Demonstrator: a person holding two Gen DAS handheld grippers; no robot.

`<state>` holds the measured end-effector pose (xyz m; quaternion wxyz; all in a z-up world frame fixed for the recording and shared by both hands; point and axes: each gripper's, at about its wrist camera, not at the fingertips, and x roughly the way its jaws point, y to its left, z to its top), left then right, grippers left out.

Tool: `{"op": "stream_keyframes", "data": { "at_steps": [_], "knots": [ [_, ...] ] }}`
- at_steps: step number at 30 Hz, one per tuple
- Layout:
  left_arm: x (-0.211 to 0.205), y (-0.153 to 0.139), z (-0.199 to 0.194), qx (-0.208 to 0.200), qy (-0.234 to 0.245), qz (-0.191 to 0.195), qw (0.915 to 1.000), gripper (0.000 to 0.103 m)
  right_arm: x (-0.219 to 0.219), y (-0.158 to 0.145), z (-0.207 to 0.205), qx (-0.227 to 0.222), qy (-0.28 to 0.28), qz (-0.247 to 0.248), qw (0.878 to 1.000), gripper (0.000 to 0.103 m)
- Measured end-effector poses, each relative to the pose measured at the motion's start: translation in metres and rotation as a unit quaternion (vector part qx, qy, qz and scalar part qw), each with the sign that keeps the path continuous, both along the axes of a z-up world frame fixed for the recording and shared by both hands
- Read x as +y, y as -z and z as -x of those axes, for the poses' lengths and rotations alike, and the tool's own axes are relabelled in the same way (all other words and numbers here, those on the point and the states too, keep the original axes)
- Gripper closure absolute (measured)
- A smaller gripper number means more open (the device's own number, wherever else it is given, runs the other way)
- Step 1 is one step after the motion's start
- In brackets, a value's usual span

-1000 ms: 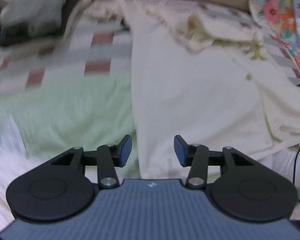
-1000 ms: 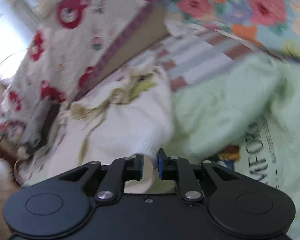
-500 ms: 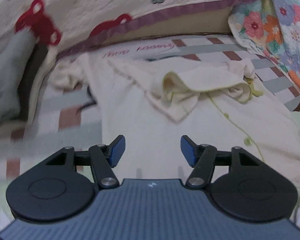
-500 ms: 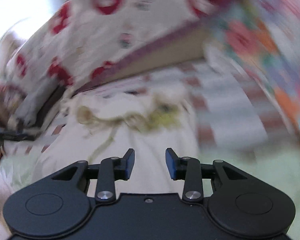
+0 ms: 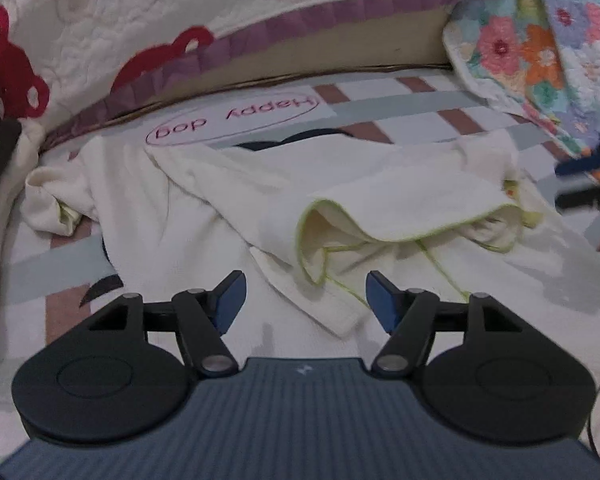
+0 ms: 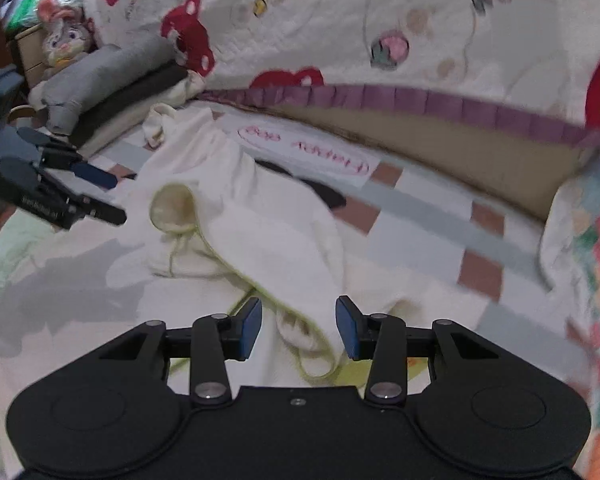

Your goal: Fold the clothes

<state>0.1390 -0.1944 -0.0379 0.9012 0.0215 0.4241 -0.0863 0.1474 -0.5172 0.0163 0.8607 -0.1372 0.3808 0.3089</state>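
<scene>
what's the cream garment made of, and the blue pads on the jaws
Cream garment: looks like soft matte knit, perhaps cotton, with a fine ribbed texture, limp folds and lime-green stitched edging. Blue pads: smooth, slightly sheeny, likely rubber or soft plastic, though the look leaves it open.

Left tool (image 5: pixel 304 300), right tool (image 6: pixel 298 328) agape

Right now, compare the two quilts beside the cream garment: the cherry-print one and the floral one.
The cherry-print quilt is mostly cream with scattered red motifs and a purple border; the floral quilt is densely covered in pink, orange and white flowers. The cherry-print one runs along the far side of the cream garment; the floral one is bunched at the right. Both look quilted.
</scene>
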Motion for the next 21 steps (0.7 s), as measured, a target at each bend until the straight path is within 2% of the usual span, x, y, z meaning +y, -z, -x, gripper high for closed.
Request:
{"op": "stream_keyframes", "data": {
  "at_steps": [4, 6, 8, 10, 12, 13, 14, 15, 16, 17, 18, 21],
  "knots": [
    [0.002, 0.021, -0.035, 0.009, 0.006, -0.021, 0.9997, 0.037, -0.003, 0.034, -0.021, 0.026, 0.045, 0.021, 0.998, 0.057],
    [0.003, 0.028, -0.051, 0.019, 0.011, -0.011, 0.9997, 0.037, -0.010, 0.037, -0.025, 0.041, 0.062, 0.020, 0.997, 0.057],
    [0.001, 0.034, -0.063, 0.023, 0.029, 0.011, 0.9992, 0.035, -0.012, 0.037, -0.027, 0.062, 0.056, 0.004, 0.997, 0.057],
    [-0.005, 0.042, -0.072, 0.030, 0.043, 0.003, 0.9986, 0.033, -0.007, 0.040, -0.028, 0.065, 0.041, 0.012, 0.997, 0.057],
    [-0.009, 0.051, -0.081, 0.028, 0.048, -0.016, 0.9983, 0.035, -0.001, 0.052, -0.034, 0.064, 0.037, 0.042, 0.996, 0.057],
    [-0.006, 0.050, -0.085, 0.014, 0.041, -0.018, 0.9989, 0.061, 0.001, 0.059, -0.038, 0.064, 0.037, 0.058, 0.996, 0.057],
    [-0.002, 0.049, -0.089, 0.003, 0.036, -0.019, 0.9991, 0.100, 0.003, 0.065, -0.041, 0.064, 0.038, 0.075, 0.994, 0.057],
    [0.002, 0.046, -0.099, 0.004, 0.047, -0.017, 0.9987, 0.099, 0.005, 0.071, -0.046, 0.065, 0.037, 0.090, 0.993, 0.057],
    [0.007, 0.042, -0.108, 0.003, 0.056, -0.013, 0.9984, 0.099, 0.006, 0.072, -0.052, 0.070, 0.034, 0.100, 0.992, 0.062],
    [0.013, 0.036, -0.120, -0.005, 0.055, 0.000, 0.9985, 0.099, 0.006, 0.072, -0.059, 0.074, 0.030, 0.106, 0.991, 0.072],
    [0.018, 0.029, -0.131, -0.011, 0.052, 0.011, 0.9985, 0.099, 0.008, 0.065, -0.069, 0.075, 0.021, 0.095, 0.992, 0.101],
    [0.020, 0.009, -0.166, -0.033, 0.043, 0.014, 0.9984, 0.099, 0.013, 0.044, -0.100, 0.080, -0.005, 0.063, 0.995, 0.101]
  ]
}}
